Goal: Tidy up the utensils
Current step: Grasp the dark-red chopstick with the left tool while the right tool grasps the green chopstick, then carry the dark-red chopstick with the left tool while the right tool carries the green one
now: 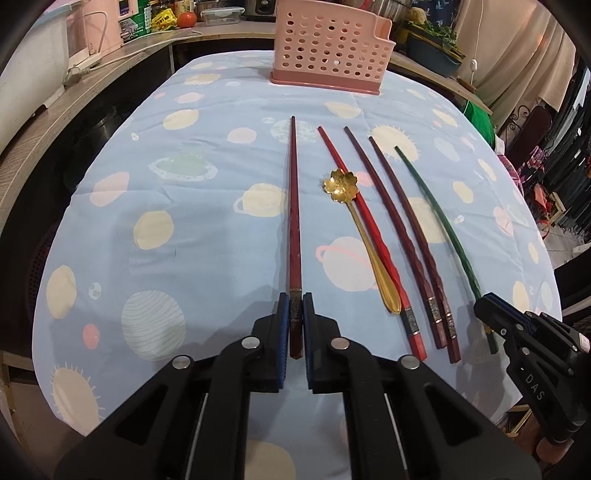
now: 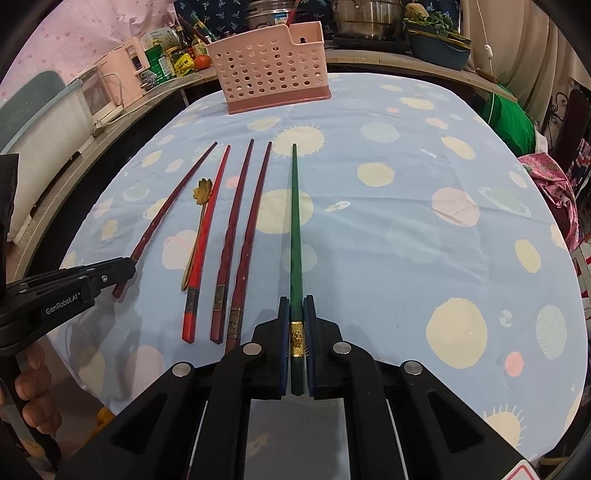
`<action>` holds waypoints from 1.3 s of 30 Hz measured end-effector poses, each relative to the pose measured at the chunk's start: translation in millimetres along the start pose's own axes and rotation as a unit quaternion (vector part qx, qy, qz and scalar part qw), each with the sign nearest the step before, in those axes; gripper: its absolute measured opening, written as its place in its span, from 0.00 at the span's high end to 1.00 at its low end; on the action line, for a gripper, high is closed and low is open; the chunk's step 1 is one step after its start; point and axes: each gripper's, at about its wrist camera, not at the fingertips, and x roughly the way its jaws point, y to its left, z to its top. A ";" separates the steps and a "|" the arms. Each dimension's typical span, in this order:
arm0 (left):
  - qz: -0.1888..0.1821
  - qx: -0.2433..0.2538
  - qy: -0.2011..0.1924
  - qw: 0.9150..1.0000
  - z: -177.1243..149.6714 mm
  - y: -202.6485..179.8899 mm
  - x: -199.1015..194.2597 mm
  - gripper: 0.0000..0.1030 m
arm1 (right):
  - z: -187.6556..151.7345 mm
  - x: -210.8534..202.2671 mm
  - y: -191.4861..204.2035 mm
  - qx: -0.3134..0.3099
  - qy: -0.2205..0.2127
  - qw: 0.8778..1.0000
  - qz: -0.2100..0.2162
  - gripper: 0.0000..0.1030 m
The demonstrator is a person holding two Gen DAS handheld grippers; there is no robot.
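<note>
My left gripper [image 1: 295, 301] is shut on the thick end of a dark red chopstick [image 1: 294, 206] that lies on the blue planet-print tablecloth [image 1: 166, 192]. My right gripper [image 2: 296, 304] is shut on the thick end of a green chopstick [image 2: 295, 221], just above its gold band. Between them lie a bright red chopstick [image 1: 364, 229], two dark red chopsticks [image 1: 399, 229] and a gold flower-bowl spoon [image 1: 340, 185]. The pink perforated utensil basket [image 1: 328, 44] stands at the far edge. The right gripper also shows in the left wrist view [image 1: 491, 306].
A wooden counter [image 1: 110, 62] curves around the table's far side, with a pink appliance [image 1: 96, 29], food packets, pots and a blue planter [image 2: 439, 44]. A green bundle [image 2: 513, 122] and pink cloth [image 2: 550, 184] sit at the right.
</note>
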 end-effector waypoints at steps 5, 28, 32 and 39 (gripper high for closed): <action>-0.004 -0.002 -0.013 1.000 6.7 -1.3 -15.7 0.93 | 12.2 -18.4 -1.0 0.004 -0.024 1.000 0.006 0.93; -0.018 -0.029 -0.122 0.992 88.8 5.7 -104.6 0.93 | 112.8 -91.6 -27.1 0.055 -0.147 0.987 0.028 0.93; -0.016 -0.032 -0.139 0.990 108.4 6.9 -113.8 0.93 | 128.8 -93.6 -27.3 0.056 -0.162 0.985 0.026 0.93; -0.006 -0.034 -0.167 0.985 145.2 8.5 -124.3 0.93 | 153.2 -96.1 -26.8 0.055 -0.185 0.981 0.023 0.93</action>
